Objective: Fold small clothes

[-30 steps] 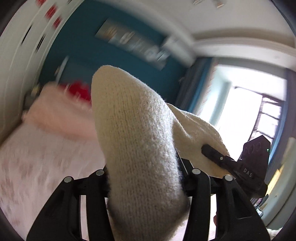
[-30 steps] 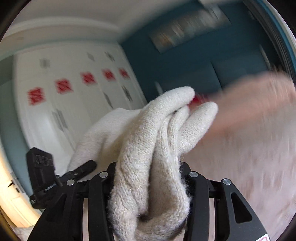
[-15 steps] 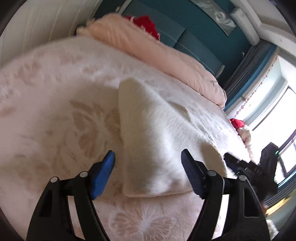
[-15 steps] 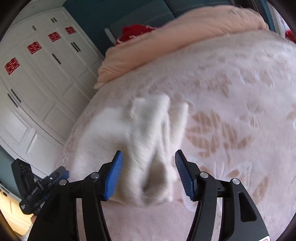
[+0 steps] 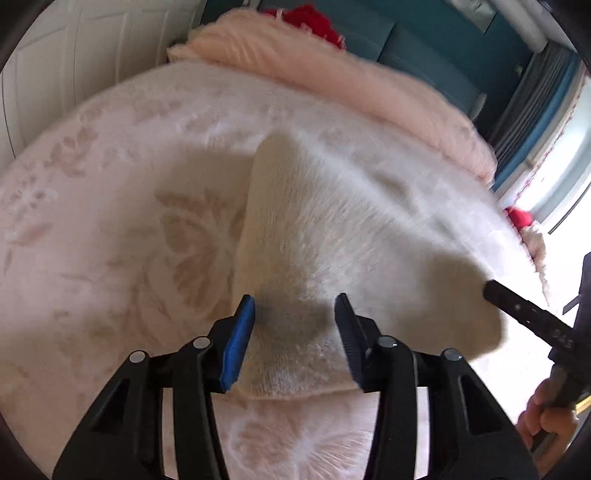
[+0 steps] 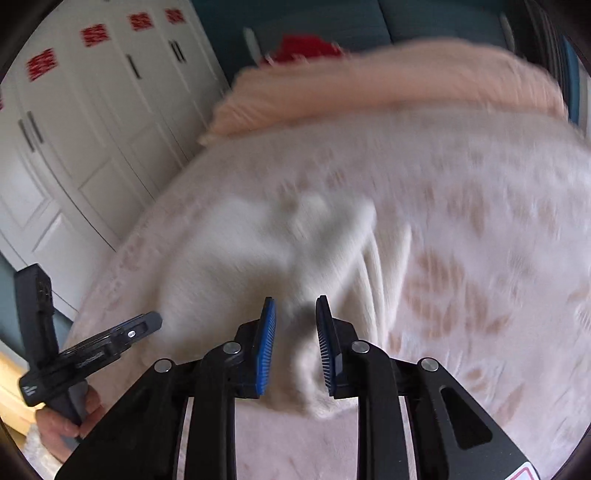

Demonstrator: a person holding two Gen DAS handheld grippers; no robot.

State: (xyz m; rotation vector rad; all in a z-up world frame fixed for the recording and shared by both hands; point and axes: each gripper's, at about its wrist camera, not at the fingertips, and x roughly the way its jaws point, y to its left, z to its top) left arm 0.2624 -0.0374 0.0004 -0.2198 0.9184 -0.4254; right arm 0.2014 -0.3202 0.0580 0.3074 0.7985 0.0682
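A cream knitted garment (image 5: 332, 240) lies folded on the pink floral bedspread (image 5: 110, 229). My left gripper (image 5: 293, 314) is open, its jaws straddling the garment's near edge, with knit between the pads but not pinched. In the right wrist view the garment (image 6: 266, 251) is blurred. My right gripper (image 6: 293, 325) is partly open over the garment's near right edge, with a gap between its pads. Each gripper shows at the side of the other's view, the right one in the left wrist view (image 5: 532, 317) and the left one in the right wrist view (image 6: 92, 350).
A peach blanket roll (image 5: 332, 74) lies across the head of the bed with a red item (image 5: 306, 18) behind it. White wardrobe doors (image 6: 92, 129) stand to the left. A teal wall and window (image 5: 561, 147) are to the right.
One second ago both grippers were shut on the garment, held up in the air. They laid it on the bed and opened wide; now both jaws have narrowed around its near edge.
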